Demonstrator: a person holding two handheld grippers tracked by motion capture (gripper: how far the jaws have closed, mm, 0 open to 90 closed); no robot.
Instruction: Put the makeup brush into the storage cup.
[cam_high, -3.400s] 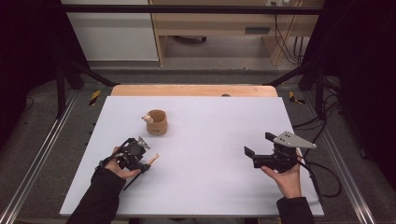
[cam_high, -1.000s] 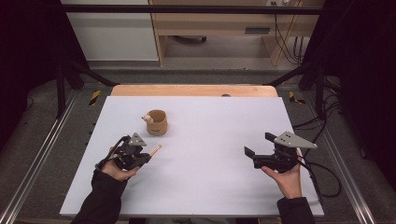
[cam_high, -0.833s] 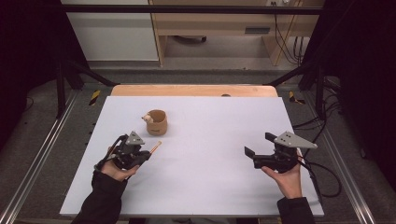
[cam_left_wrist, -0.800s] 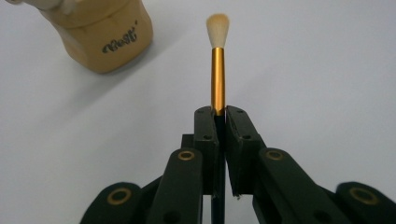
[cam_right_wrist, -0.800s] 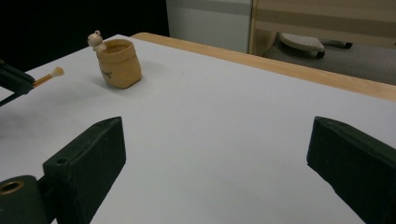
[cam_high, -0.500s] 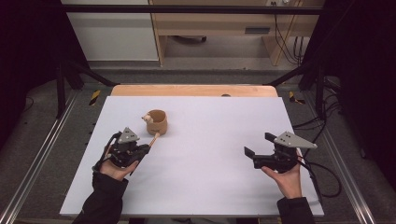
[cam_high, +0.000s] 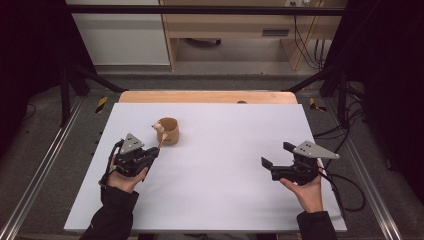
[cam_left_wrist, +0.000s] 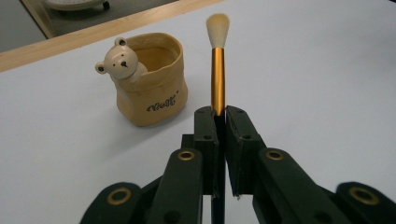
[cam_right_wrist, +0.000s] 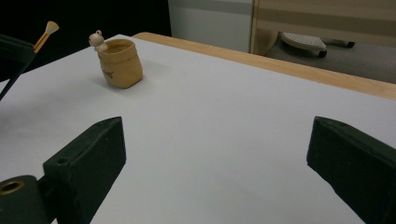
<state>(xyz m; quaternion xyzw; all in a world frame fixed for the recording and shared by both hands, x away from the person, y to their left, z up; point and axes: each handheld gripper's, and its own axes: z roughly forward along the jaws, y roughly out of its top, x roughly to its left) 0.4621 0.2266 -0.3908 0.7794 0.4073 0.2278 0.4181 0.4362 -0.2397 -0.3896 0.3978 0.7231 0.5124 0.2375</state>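
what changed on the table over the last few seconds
The left gripper, shut on the brush, moved forward toward the bear cup, swinging the bristles from pointing right to pointing up at the cup. The cup stayed put; the right gripper stayed open in place.

We cannot read the small dark lettering on the front of the tan bear pot (cam_left_wrist: 148, 79); it is blurred in the left gripper view and too small in the other two. The lower handle of the makeup brush (cam_left_wrist: 217, 60) disappears between the closed jaws of the left gripper (cam_left_wrist: 217, 119), so its end is hidden from us. In the high view the brush is a thin sliver beside the pot, its tip hard to separate from the rim. The right gripper (cam_right_wrist: 215, 140) has both jaws cut off by the bottom edge in its own view.
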